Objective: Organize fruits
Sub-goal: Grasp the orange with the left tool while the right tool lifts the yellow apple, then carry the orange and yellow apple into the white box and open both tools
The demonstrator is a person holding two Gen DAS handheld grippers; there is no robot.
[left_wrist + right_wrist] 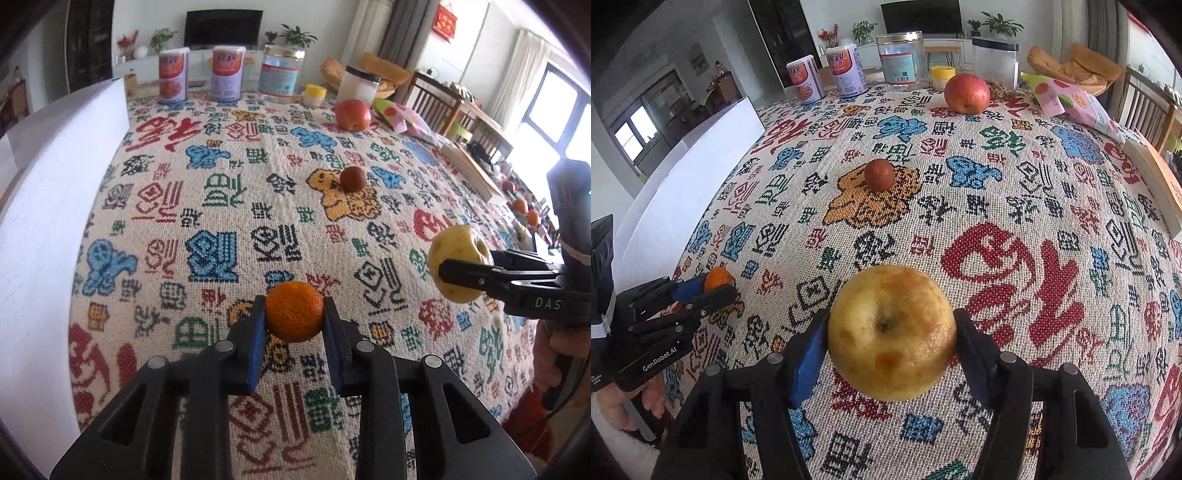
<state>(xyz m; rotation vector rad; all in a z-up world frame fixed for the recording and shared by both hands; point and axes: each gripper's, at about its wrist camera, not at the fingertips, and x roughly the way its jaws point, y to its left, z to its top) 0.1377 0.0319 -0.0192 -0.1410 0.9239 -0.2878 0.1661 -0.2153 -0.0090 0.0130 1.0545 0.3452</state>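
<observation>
- The round yellow apple with brown spots (892,332) is clamped between the two fingers of the right tool (891,338), one blue pad on each side of it. Its dimple faces the right wrist camera, so its core axis runs along the fingers. The apple seems lifted above the counter (1015,206), but this is not sure.
- The small round orange tangerine (294,311) is held in the left tool (294,321), whose fingers are closed on its two sides. It is almost a ball, so I cannot tell which way it points.
- In the left wrist view the right tool is to the right of the left tool, well apart from it.
- A small dark brown round fruit (880,175) lies alone near the middle of the counter, on an orange woven figure of the patterned cloth.
- A red apple (967,93) rests near the far edge.
- Behind it, along the far edge, stand two purple tin cans (827,78), a clear plastic jar (902,61) and a small yellow cup (943,76).
- A pink snack bag with fruit pictures (1071,101) lies to the right of the red apple.
</observation>
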